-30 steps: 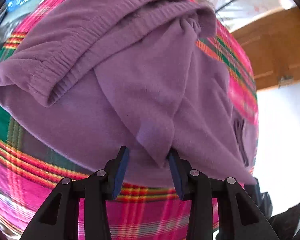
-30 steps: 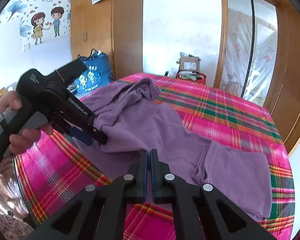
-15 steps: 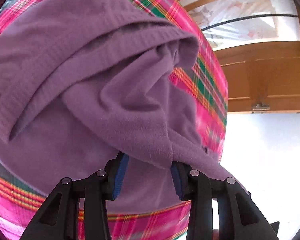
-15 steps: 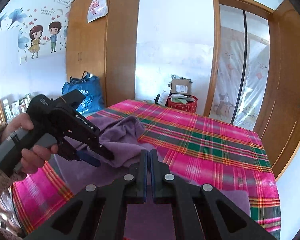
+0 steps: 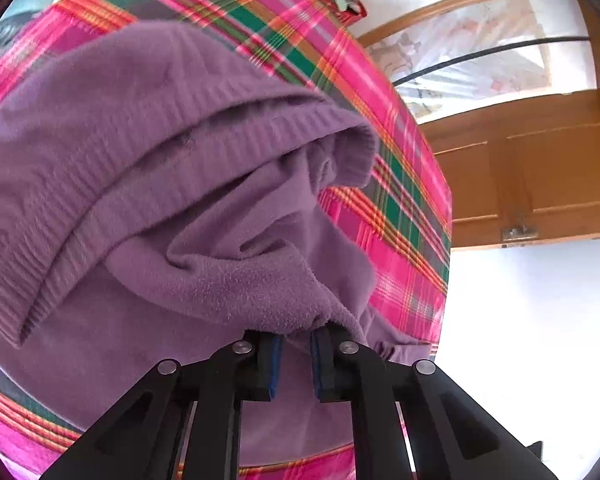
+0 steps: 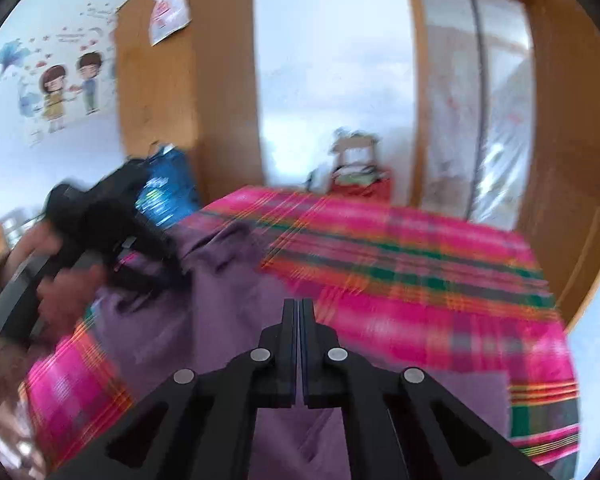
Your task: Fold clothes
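We have the left hand-held gripper (image 5: pixel 294 354) closing on a bunched edge of the purple garment (image 5: pixel 148 168) heaped just ahead on the bed (image 5: pixel 400 240) for the fold, while the right hand-held gripper (image 6: pixel 299 344) stays clamped, empty as far as we can tell.

Bright daylight, one view sharp and one smeared by motion

The left wrist view is crisp and evenly lit; the white wall (image 5: pixel 520 320) at the right is blown out, and soft shadows sit in the folds of the purple garment (image 5: pixel 148 184). The right wrist view is blurred throughout: the plaid bedspread (image 6: pixel 412 280), the wall sticker (image 6: pixel 68 92) and the person's hand (image 6: pixel 66 288) all streak. Both fisheye views bend straight lines and darken to black at the corners.
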`<state>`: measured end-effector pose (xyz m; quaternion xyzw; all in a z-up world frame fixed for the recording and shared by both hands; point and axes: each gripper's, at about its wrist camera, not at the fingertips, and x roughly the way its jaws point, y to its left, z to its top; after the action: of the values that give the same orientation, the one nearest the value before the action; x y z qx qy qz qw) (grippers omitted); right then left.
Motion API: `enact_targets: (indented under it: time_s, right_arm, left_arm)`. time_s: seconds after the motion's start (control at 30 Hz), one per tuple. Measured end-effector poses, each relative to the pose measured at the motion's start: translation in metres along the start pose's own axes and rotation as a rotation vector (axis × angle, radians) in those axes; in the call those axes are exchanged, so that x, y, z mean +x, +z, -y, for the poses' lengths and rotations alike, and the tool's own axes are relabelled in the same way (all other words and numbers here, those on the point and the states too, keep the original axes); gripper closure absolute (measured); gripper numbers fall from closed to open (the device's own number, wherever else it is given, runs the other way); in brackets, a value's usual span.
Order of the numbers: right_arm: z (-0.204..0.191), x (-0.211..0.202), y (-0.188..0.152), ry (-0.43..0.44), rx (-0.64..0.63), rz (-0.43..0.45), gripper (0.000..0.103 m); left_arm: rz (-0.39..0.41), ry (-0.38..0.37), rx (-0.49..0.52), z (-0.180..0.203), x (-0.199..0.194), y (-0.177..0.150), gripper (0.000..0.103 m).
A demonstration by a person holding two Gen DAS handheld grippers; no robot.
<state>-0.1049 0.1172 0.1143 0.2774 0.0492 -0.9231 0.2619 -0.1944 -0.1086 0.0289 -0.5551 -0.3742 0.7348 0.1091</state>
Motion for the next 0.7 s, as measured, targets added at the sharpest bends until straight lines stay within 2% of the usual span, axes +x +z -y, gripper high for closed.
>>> enact_targets:
  time_s: [0.03, 0.07, 0.13, 0.2, 0.3, 0.4, 0.47, 0.57, 0.7]
  right_arm:
    - [-0.003, 0.003, -0.006, 0.02, -0.014, -0.027, 0.09]
    - [-0.006, 0.005, -0.011, 0.041, -0.028, -0.055, 0.075]
    - [-0.012, 0.009, -0.024, 0.048, -0.066, -0.095, 0.064]
    - [-0.014, 0.011, -0.034, 0.035, -0.092, -0.119, 0.064]
    - [-0.007, 0.021, -0.042, -0.031, -0.096, -0.167, 0.064]
    - [0.008, 0.03, -0.045, -0.072, -0.054, -0.207, 0.065]
    - [0.016, 0.027, -0.043, -0.072, -0.019, -0.185, 0.085]
    - [0.024, 0.022, -0.034, -0.118, -0.003, -0.139, 0.09]
    - [0.03, 0.019, -0.02, -0.171, -0.008, -0.094, 0.09]
  left_arm:
    - [0.006, 0.0, 0.006, 0.005, 0.002, 0.004, 0.092]
    - [0.013, 0.0, 0.012, 0.01, 0.003, 0.007, 0.093]
    - [0.023, 0.002, 0.029, 0.018, 0.003, 0.013, 0.093]
    - [0.035, 0.006, 0.04, 0.021, -0.001, 0.015, 0.093]
    - [0.05, 0.02, 0.065, 0.028, -0.006, 0.02, 0.093]
    - [0.066, 0.023, 0.078, 0.033, -0.007, 0.024, 0.093]
    - [0.081, 0.024, 0.083, 0.037, -0.006, 0.028, 0.093]
    - [0.096, 0.028, 0.093, 0.041, -0.006, 0.033, 0.093]
    - [0.115, 0.03, 0.105, 0.045, -0.008, 0.04, 0.093]
